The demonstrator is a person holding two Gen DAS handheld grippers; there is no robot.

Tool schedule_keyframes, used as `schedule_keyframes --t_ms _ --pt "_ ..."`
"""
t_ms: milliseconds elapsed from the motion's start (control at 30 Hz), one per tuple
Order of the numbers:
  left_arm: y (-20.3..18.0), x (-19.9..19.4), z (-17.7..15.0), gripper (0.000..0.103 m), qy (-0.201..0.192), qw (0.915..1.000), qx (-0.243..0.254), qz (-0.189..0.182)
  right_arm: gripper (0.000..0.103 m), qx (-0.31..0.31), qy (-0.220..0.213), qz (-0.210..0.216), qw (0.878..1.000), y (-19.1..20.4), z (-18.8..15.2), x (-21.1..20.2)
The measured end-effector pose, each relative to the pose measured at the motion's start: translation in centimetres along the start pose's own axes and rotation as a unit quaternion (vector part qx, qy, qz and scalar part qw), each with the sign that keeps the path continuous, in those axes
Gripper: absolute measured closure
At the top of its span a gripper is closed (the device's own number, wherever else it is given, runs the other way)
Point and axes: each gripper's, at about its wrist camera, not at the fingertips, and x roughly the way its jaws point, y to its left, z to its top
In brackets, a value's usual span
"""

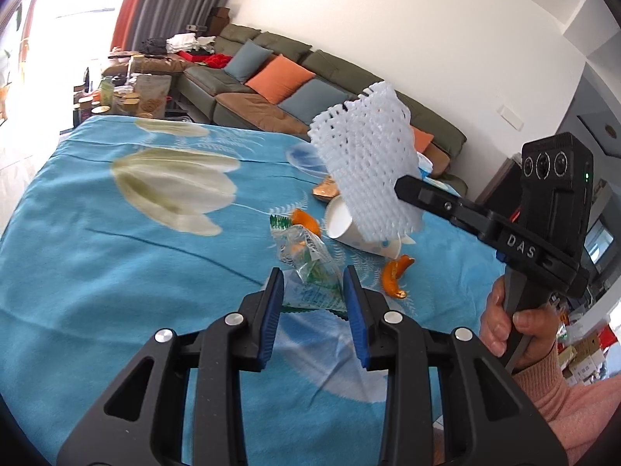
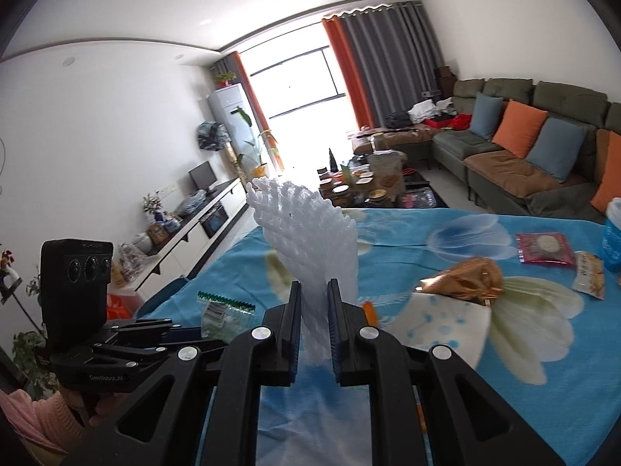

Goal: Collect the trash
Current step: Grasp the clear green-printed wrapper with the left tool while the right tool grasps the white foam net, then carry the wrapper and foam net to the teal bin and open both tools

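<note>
My right gripper [image 2: 314,289] is shut on a white foam fruit net [image 2: 306,240] and holds it up above the blue flowered cloth; the net also shows in the left wrist view [image 1: 368,163]. My left gripper [image 1: 312,277] is open, low over the cloth, with a clear plastic wrapper [image 1: 310,260] lying between its fingertips. On the cloth lie a tipped white paper cup [image 1: 349,229], orange peels [image 1: 396,275] and a crumpled gold wrapper [image 2: 465,279].
A red snack packet [image 2: 545,248], another small packet [image 2: 590,273] and a blue tub [image 2: 613,233] lie at the cloth's far right. A sofa [image 2: 524,155] with cushions and a cluttered coffee table [image 2: 365,186] stand beyond.
</note>
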Motion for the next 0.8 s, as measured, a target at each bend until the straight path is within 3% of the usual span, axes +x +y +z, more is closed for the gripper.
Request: schedule_keyframes --t_ms 800 --pt "3.5 -7.2 -2.6 0.071 -0.044 0.9966 -0.035 0.06 0.091 -0.018 0.047 0.103 0.993 6.3 -0.7 5.4"
